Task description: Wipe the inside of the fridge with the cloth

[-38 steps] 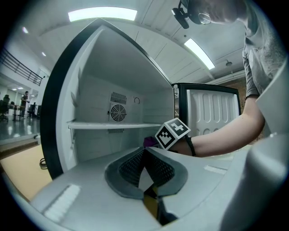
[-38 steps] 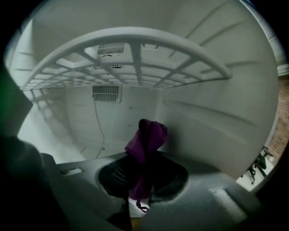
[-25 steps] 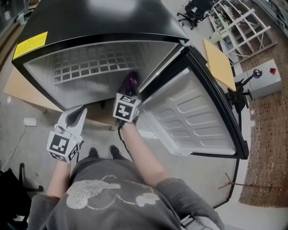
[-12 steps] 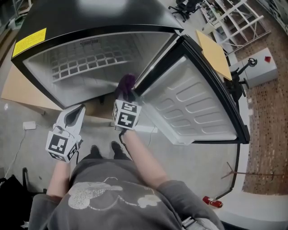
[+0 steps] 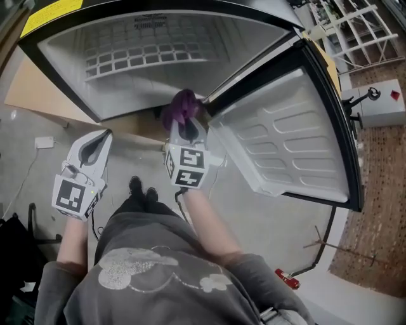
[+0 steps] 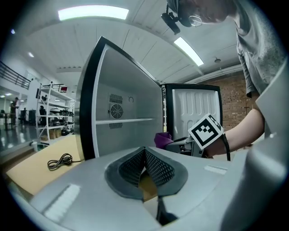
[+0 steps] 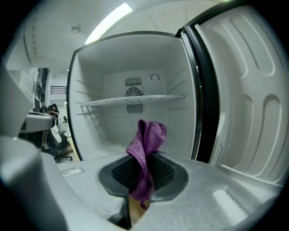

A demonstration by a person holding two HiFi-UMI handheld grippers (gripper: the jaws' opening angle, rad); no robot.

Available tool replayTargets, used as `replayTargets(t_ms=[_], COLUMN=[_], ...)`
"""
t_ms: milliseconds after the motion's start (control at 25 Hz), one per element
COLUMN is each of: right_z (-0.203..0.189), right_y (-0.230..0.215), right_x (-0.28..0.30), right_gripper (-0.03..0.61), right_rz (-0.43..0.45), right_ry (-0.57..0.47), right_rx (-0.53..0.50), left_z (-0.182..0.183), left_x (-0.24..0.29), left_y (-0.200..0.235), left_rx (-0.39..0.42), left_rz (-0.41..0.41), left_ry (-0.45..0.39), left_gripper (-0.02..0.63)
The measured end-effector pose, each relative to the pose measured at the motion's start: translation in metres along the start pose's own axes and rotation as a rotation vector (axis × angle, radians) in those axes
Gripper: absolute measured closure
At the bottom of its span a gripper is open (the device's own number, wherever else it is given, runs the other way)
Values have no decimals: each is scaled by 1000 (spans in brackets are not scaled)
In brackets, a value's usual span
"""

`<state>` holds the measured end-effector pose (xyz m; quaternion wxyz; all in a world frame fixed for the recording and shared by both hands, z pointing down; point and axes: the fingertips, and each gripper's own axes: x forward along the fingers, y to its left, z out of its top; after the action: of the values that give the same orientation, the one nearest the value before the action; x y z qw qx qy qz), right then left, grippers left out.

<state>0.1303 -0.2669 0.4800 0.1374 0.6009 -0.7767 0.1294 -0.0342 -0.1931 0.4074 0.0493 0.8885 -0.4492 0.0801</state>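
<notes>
A small black fridge [image 5: 60,60] stands open, its white inside [image 7: 131,117] empty except for a wire shelf [image 5: 152,54]. The door [image 5: 285,146] hangs open to the right. My right gripper [image 5: 185,127] is shut on a purple cloth [image 5: 181,108], and the cloth [image 7: 146,149] sticks up between the jaws, just outside the fridge's front opening. My left gripper [image 5: 95,143] is lower left, outside the fridge, shut with nothing in it. In the left gripper view, the fridge's side wall [image 6: 126,122] and the right gripper [image 6: 198,137] with the cloth [image 6: 163,139] show ahead.
The fridge rests on a low wooden platform [image 5: 38,95]. A black cable [image 6: 59,160] lies on that platform. A white box [image 5: 387,105] and a brick-patterned floor [image 5: 380,209] are to the right. White shelving [image 5: 346,19] stands at the far right.
The head view has dropped closer to the fridge. My right gripper has pulled back slightly from the opening with the cloth still in it. The left gripper has stayed low at the left.
</notes>
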Motion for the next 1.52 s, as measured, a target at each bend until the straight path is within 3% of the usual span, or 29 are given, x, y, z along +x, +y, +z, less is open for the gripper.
replayTargets(t_ms=[160, 320, 600, 720, 960, 1520], right_z=[-3, -7, -22, -19, -8, -47], right_y=[13, 17, 9, 1, -11, 54], right_x=[-7, -19, -44, -55, -78, -141], right_gripper=[535, 535, 535, 535, 537, 538], right_rz=[88, 144, 140, 112, 26, -231], right_ry=[-38, -76, -66, -76, -155, -161], right_rx=[-32, -35, 1, 15, 44, 79], left_z=[-3, 4, 21, 26, 32, -13], left_x=[-18, -33, -49, -49, -51, -140], left_y=[-7, -25, -47, -52, -51, 9], left_rx=[-6, 2, 68, 97, 80, 80], left_rz=[82, 110, 100, 80, -7, -166], left_ry=[12, 19, 24, 23, -25, -38], left_gripper=[595, 595, 595, 595, 595, 595])
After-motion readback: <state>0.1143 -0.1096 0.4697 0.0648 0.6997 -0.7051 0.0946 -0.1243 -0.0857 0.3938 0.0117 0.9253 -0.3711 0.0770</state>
